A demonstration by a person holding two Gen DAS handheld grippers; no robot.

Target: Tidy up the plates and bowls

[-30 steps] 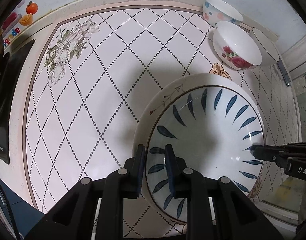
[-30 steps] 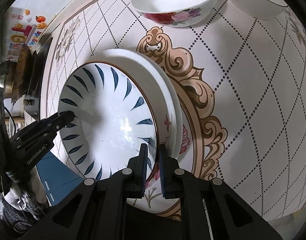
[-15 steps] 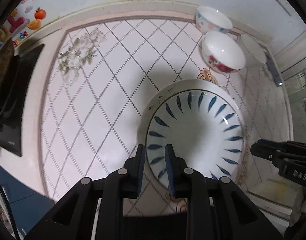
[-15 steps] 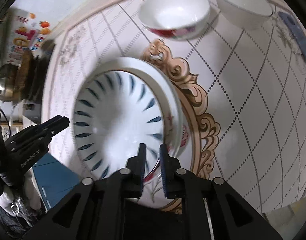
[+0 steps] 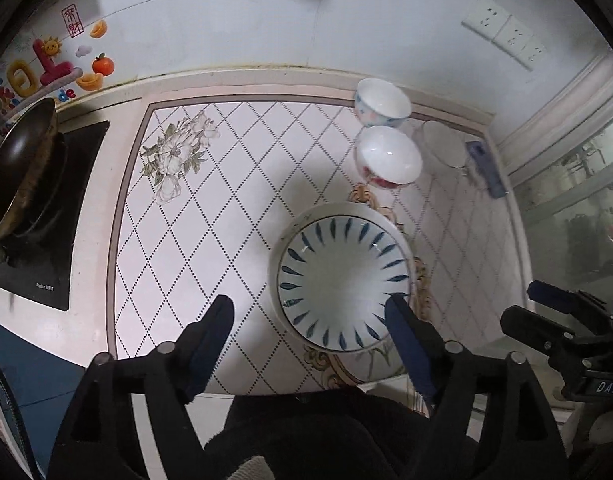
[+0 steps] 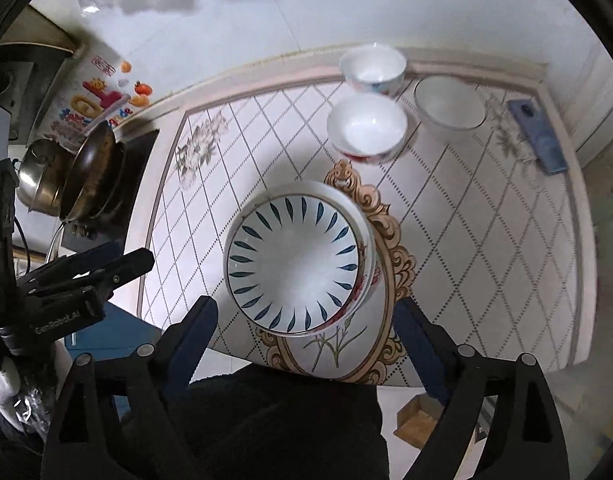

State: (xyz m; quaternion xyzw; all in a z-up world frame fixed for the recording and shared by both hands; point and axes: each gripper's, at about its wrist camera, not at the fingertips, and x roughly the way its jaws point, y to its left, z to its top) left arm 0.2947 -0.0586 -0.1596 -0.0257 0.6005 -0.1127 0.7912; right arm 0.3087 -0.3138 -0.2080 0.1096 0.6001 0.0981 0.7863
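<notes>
A white plate with blue leaf marks (image 5: 342, 280) (image 6: 294, 264) lies stacked on a larger flowered plate (image 5: 290, 236) (image 6: 366, 240) near the counter's front edge. Behind it stand a bowl with red flowers (image 5: 388, 158) (image 6: 366, 128), a bowl with blue and pink marks (image 5: 380, 102) (image 6: 372, 66) and a plain white bowl (image 5: 444, 144) (image 6: 450, 108). My left gripper (image 5: 308, 312) is open and empty, raised above the stack's front. My right gripper (image 6: 304, 316) is open and empty, also raised above it. Each gripper shows in the other's view.
A dark wok (image 5: 22, 168) (image 6: 92, 168) sits on a black cooktop (image 5: 46, 216) at the left, with a steel pot (image 6: 36, 178) beside it. A blue phone (image 5: 484, 168) (image 6: 538, 140) lies at the right. The tiled counter (image 5: 210, 216) ends at the wall behind.
Both grippers let go of the blue-leaf plate, opened wide and pulled up and back from it. The plate now rests on the flowered plate.
</notes>
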